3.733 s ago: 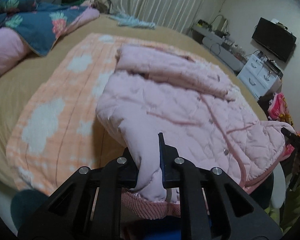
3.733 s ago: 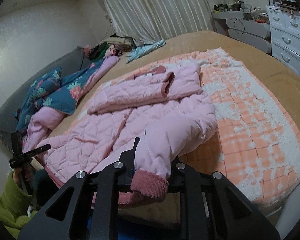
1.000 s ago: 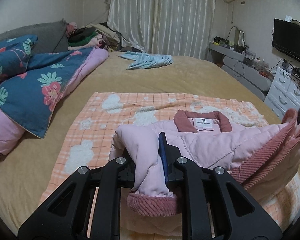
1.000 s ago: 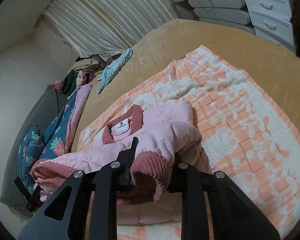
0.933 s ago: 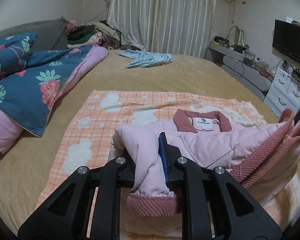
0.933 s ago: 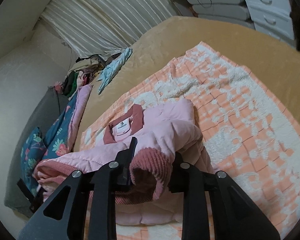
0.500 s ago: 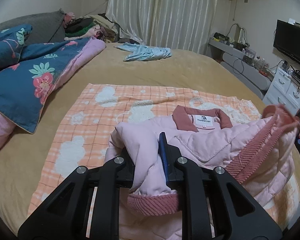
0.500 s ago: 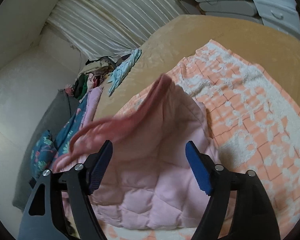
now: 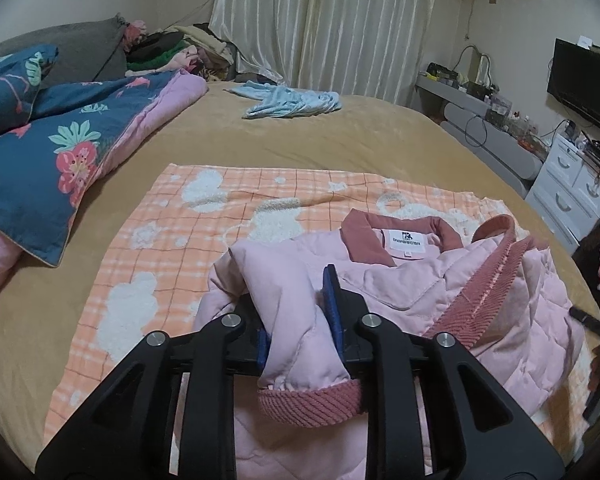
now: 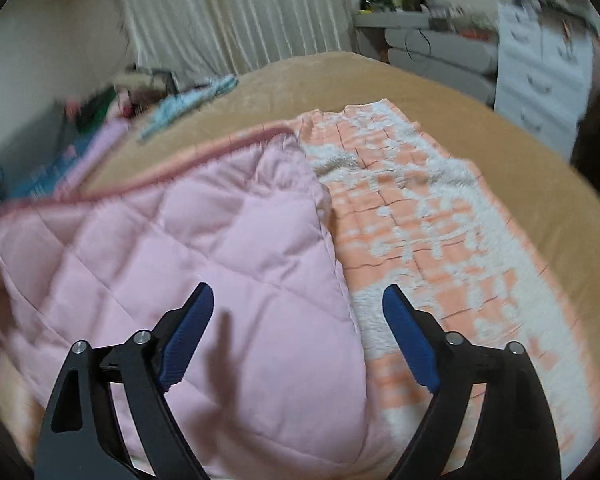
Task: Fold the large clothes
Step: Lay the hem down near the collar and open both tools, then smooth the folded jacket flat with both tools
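A pink quilted jacket (image 9: 480, 304) with a dusty-red corduroy collar and hem lies folded over on an orange-and-white checked blanket (image 9: 172, 232) on the bed. My left gripper (image 9: 296, 312) is shut on a bunched fold of the jacket near its ribbed cuff (image 9: 308, 404). In the right wrist view the jacket (image 10: 204, 264) fills the left half, blurred. My right gripper (image 10: 296, 312) is open and empty just above the jacket's right edge.
A tan bed cover (image 9: 340, 136) lies under the blanket. A blue floral duvet (image 9: 52, 148) and a clothes pile (image 9: 168, 52) lie at the left and back. A light blue garment (image 9: 292, 102) lies farther back. White drawers (image 9: 572, 188) stand to the right.
My right gripper opened and let go of the cuffed hem, which dropped onto the jacket. The right view has swung and blurred. My left gripper stays shut on its fold.
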{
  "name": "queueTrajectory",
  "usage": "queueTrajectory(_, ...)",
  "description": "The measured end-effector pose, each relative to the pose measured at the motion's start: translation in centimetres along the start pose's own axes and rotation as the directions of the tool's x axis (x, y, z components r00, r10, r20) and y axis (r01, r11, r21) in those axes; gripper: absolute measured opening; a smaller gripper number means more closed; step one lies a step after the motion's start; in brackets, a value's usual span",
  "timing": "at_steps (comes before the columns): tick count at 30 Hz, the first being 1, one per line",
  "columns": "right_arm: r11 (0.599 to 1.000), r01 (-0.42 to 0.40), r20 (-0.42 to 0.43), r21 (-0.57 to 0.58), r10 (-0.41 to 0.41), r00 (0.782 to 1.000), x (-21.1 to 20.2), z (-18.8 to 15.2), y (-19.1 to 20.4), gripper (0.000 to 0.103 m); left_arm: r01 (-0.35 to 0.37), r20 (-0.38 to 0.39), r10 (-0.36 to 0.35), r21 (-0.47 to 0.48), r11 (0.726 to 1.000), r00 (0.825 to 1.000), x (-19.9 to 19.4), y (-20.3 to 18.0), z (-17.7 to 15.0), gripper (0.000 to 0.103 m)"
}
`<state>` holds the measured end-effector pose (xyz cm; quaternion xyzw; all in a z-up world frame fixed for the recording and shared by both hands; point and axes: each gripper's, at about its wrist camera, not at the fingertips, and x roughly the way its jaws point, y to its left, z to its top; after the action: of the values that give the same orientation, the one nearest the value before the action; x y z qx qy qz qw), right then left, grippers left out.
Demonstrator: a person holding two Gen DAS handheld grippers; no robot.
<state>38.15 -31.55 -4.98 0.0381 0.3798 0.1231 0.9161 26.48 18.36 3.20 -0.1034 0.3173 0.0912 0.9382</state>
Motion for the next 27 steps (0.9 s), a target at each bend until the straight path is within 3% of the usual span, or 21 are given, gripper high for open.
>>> queueTrajectory(3, 1.000, -0.012, -0.029, -0.025, 0.011, 1.000, 1.0, -0.8, 0.4, 0.087, 0.014, -0.001, -0.014, -0.013, 1.000, 1.000, 0.1, 0.0, 0.1, 0.024)
queueTrajectory(5, 1.000, -0.022, -0.031, -0.022, 0.022, 0.999, 1.2, -1.1, 0.4, 0.088, 0.030, 0.002, -0.030, -0.024, 0.999, 1.000, -0.1, 0.0, 0.2, 0.035)
queueTrajectory(9, 0.999, -0.033, -0.034, -0.016, 0.033, 0.999, 1.5, -1.0, 0.5, 0.088, 0.045, 0.006, -0.045, -0.032, 0.998, 0.999, -0.6, -0.2, 0.4, 0.040)
queueTrajectory(11, 0.999, -0.035, -0.038, -0.020, 0.035, 0.999, 1.4, -1.0, 0.7, 0.088, 0.078, 0.010, -0.077, -0.043, 0.996, 0.997, -0.9, -0.2, 0.4, 0.066)
queueTrajectory(13, 0.999, -0.036, -0.038, -0.025, 0.035, 0.999, 1.1, -1.0, 0.9, 0.089, 0.084, 0.033, -0.083, -0.033, 0.996, 0.996, -1.7, -0.6, 0.6, 0.075)
queueTrajectory(20, 0.999, -0.046, -0.027, -0.013, 0.045, 0.999, -0.2, -1.1, 0.8, 0.090, 0.085, 0.084, -0.085, 0.004, 0.996, 0.993, -4.4, -1.6, 1.5, 0.081)
queueTrajectory(22, 0.999, -0.053, -0.022, 0.001, 0.053, 0.998, -0.8, -1.1, 0.6, 0.090, 0.074, 0.096, -0.074, 0.010, 0.997, 0.993, -5.1, -1.6, 1.6, 0.091)
queueTrajectory(27, 0.995, -0.095, 0.016, 0.040, 0.094, 0.995, -3.5, -0.8, 0.4, 0.092, 0.036, 0.112, -0.040, 0.030, 0.999, 0.993, -6.4, -1.7, 1.3, 0.094)
